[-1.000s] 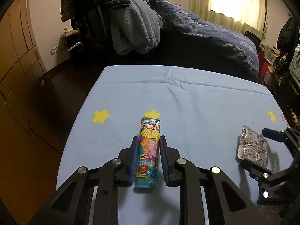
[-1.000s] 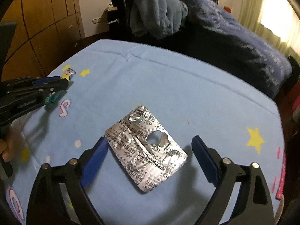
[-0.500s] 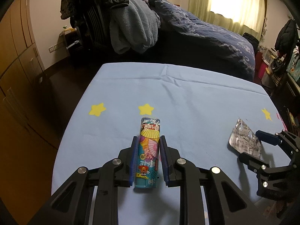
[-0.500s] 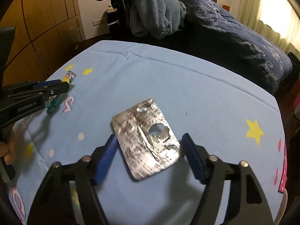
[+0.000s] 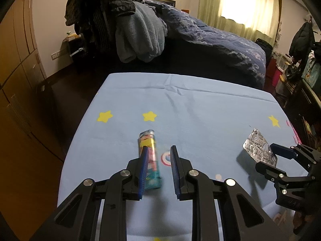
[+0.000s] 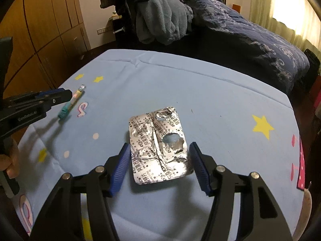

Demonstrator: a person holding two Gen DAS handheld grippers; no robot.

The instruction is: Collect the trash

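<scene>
Foil pack (image 6: 158, 146) gripped, right fingers (image 6: 120, 166) just closed, left fingers (image 5: 143, 170) apart beside tube (image 5: 152, 160)

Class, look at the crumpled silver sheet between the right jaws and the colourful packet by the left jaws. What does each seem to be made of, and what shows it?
Crumpled silver blister sheet: likely thin aluminium foil, shiny, creased, printed, with torn-open pockets. Colourful narrow packet: probably glossy printed plastic film, going by its sheen and bright print; blur leaves this uncertain.
</scene>
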